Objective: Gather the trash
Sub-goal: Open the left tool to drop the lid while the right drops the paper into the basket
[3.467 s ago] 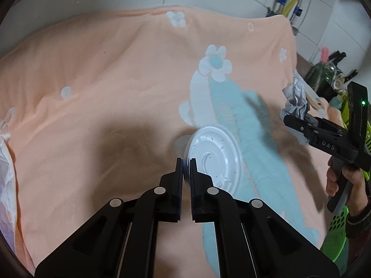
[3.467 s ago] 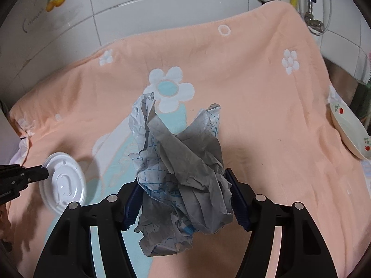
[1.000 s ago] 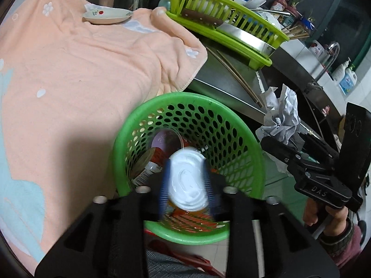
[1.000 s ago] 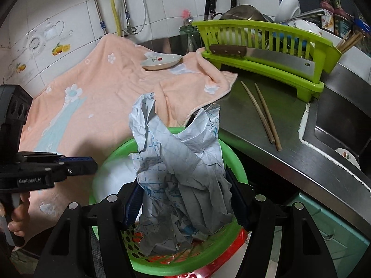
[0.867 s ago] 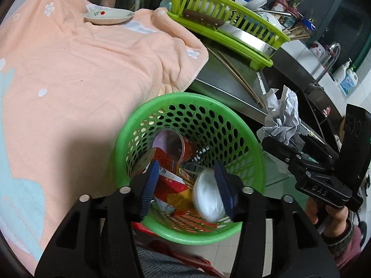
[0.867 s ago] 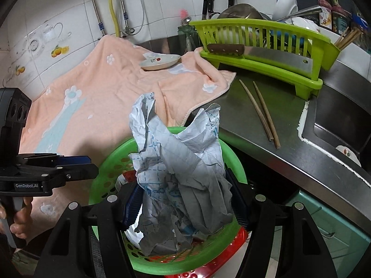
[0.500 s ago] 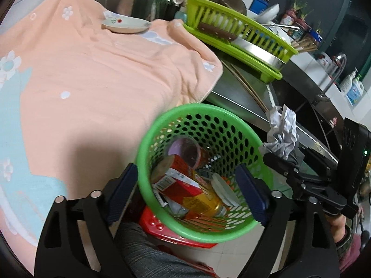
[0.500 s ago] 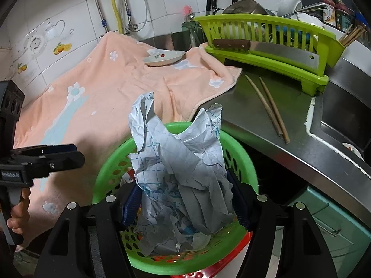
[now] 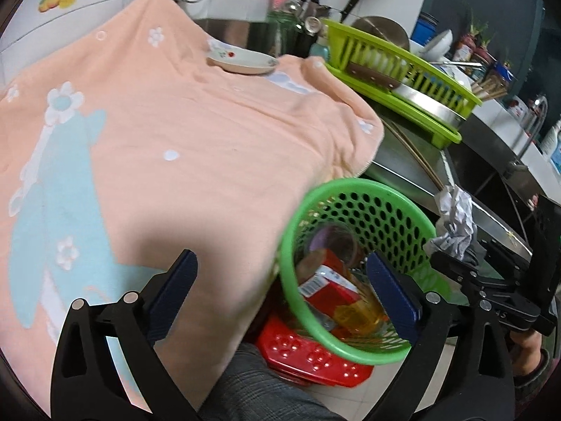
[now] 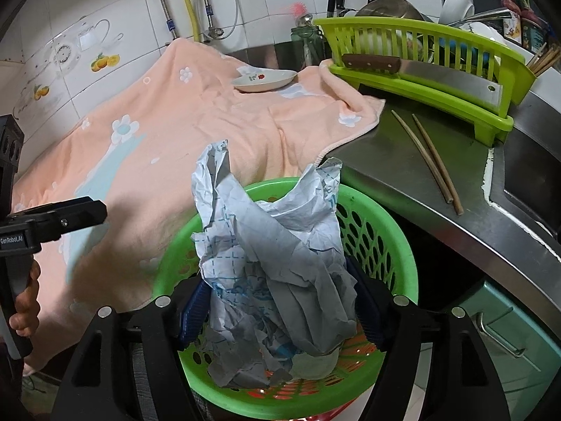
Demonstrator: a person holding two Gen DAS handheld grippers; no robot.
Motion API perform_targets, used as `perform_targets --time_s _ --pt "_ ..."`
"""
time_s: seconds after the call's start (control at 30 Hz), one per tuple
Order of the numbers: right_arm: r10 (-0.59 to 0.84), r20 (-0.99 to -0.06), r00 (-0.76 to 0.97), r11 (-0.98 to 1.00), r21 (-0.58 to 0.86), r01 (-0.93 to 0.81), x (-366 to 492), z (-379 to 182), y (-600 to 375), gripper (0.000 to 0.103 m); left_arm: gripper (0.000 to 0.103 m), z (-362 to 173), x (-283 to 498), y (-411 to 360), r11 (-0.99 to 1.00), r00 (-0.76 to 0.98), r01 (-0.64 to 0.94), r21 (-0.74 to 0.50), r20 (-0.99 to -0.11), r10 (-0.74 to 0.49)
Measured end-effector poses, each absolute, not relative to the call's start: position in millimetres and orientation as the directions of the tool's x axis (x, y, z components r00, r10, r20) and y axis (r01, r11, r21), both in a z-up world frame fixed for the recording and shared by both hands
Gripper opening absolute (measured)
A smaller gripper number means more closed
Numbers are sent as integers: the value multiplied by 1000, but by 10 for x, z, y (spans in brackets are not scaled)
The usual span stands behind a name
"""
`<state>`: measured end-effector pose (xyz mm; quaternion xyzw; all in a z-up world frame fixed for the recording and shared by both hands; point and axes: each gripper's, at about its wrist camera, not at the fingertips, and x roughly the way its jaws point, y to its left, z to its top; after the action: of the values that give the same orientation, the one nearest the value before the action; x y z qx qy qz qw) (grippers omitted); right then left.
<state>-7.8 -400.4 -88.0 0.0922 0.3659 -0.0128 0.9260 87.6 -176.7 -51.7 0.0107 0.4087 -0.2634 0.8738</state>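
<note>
Green perforated plastic forms the basket (image 10: 382, 242), which stands on a red stool (image 9: 308, 358) below the edge of a steel counter (image 10: 413, 189). Inside it lie a red packet (image 9: 326, 287), an orange wrapper (image 9: 354, 315) and a clear cup (image 9: 333, 245).

The left gripper (image 9: 280, 294) hangs over the near edge of the basket and the hanging towel (image 9: 175, 140); its jaws are opening, spread very wide, with nothing held between the blue pads (image 9: 392, 298).

The right gripper (image 10: 277, 308) sits above the basket's mouth, and its jaws are opening too. A wad of crumpled paper (image 10: 273, 245), white with a blue grid, is still between its pads (image 10: 193, 301), which touch it on both sides. The wad's lower end dips into the basket, its top points rise above the rim. In the left view the same paper (image 9: 455, 224) shows beyond the basket's far side.

The peach towel with flower prints covers the counter to the left. A small dish (image 10: 264, 80) rests on its far end. A lime dish rack (image 10: 420, 80) stands on the bare steel with a cleaver (image 10: 431, 68) against it, and two chopsticks (image 10: 427, 158) lie just in front.
</note>
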Motion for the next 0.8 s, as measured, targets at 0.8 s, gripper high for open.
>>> perform_targets --time_s 0.8 --pt "52 -668 742 983 165 80 -39 -865 -3922 87 98 -440 874 -1372 907 613 385 -174 -686 -392"
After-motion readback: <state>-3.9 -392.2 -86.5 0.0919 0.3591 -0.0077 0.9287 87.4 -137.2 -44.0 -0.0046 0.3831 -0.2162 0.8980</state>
